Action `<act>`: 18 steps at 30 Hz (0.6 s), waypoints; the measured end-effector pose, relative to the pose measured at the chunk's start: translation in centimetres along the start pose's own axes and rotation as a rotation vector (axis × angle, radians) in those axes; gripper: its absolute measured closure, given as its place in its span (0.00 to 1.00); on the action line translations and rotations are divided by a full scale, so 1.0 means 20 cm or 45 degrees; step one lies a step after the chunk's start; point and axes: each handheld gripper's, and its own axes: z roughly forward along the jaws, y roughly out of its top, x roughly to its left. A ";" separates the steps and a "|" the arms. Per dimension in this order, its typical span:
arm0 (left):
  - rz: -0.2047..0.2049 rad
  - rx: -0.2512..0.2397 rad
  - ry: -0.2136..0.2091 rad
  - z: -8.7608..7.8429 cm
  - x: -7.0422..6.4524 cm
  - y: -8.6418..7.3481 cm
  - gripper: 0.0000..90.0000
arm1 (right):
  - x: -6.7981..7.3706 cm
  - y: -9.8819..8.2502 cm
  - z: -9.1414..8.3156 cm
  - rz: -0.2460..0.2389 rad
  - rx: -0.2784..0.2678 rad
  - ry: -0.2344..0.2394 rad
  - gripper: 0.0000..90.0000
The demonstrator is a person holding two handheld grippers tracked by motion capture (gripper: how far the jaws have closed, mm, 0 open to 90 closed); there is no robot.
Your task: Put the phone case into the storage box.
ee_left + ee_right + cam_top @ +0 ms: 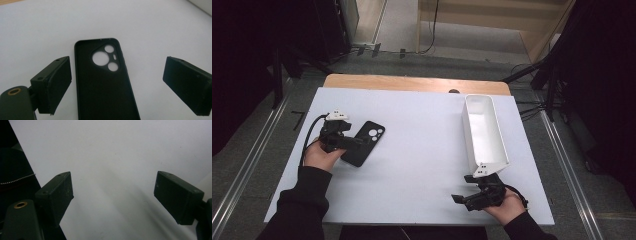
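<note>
The black phone case point(105, 82) lay flat on the white desk point(422, 165) directly ahead of the left gripper point(117, 85), between its parted jaws, neither pad touching it. Its long axis ran along the gripper's reach, camera holes at the far end. The right gripper point(113, 197), jaws apart on nothing, hovered well apart, just beside the near end of the white bin point(484, 132), which the high view placed.

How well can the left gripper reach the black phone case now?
Probably yes: the left gripper has its open jaws on either side of the phone case, with nothing between pads and case.
</note>
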 end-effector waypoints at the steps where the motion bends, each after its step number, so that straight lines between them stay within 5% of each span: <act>1: -0.007 -0.006 0.006 0.01 0.00 0.01 0.14 | 0.00 0.00 0.00 -0.001 0.000 0.000 0.16; 11: -0.011 -0.034 -0.006 0.03 0.01 0.02 0.14 | 0.00 0.00 0.00 -0.007 0.002 0.000 0.16; 15: 0.014 -0.042 -0.034 0.04 0.02 0.01 0.00 | 0.00 0.00 0.00 -0.007 0.003 0.001 0.16; 18: 0.020 -0.032 -0.037 0.06 0.01 -0.01 0.00 | 0.00 0.00 0.00 -0.006 0.005 0.001 0.16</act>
